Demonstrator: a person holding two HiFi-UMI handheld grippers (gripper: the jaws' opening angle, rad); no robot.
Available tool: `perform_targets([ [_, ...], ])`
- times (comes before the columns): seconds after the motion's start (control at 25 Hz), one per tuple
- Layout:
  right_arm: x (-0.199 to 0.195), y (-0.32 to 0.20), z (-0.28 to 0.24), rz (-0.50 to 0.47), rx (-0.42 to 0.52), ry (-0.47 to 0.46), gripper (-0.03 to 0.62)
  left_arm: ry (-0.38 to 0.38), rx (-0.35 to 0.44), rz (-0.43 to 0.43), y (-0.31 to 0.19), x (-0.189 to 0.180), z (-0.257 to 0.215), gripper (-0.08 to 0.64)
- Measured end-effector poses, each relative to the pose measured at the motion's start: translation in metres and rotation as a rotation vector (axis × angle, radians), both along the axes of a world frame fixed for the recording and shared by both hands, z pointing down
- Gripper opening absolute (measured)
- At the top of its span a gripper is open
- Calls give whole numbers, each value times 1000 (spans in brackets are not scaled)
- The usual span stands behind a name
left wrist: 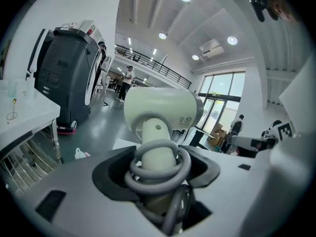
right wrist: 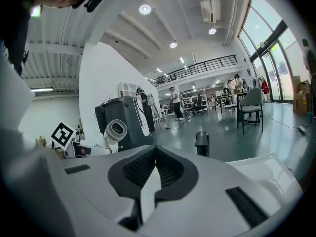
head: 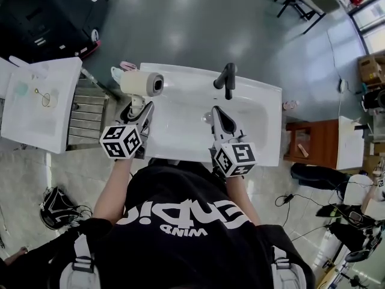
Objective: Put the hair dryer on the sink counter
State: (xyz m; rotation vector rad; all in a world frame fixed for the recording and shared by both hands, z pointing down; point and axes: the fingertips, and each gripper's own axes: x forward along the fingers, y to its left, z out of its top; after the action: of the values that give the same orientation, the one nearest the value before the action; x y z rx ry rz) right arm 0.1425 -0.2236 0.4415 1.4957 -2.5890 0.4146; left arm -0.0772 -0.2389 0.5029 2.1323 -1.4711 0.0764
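Between the fingers of the left gripper (head: pixel 141 108) sits the handle of the hair dryer (head: pixel 142 83). Its grey coiled cord (left wrist: pixel 159 171) is wound round the handle at the pads, and the jaws are clamped on the handle. Beyond the fingertips the cream body lies crosswise, with its grey nozzle turned toward the side of the black faucet (head: pixel 227 78). Below and ahead of these fingers lies the left rear corner of the white sink counter (head: pixel 271 101). Whether the dryer touches the counter cannot be determined.

Right gripper (head: pixel 222 119): the fingers are closed tip to tip with nothing between them, and they are positioned over the basin. The faucet stands ahead of its fingertips. Both grippers point away from the person, well apart from each other.
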Motion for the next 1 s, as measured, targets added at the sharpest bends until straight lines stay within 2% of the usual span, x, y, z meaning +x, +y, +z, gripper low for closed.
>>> perform_targets([
  [1.0, 6, 1, 1, 9, -11, 20, 18, -97, -93, 38, -59, 2, 69, 279],
])
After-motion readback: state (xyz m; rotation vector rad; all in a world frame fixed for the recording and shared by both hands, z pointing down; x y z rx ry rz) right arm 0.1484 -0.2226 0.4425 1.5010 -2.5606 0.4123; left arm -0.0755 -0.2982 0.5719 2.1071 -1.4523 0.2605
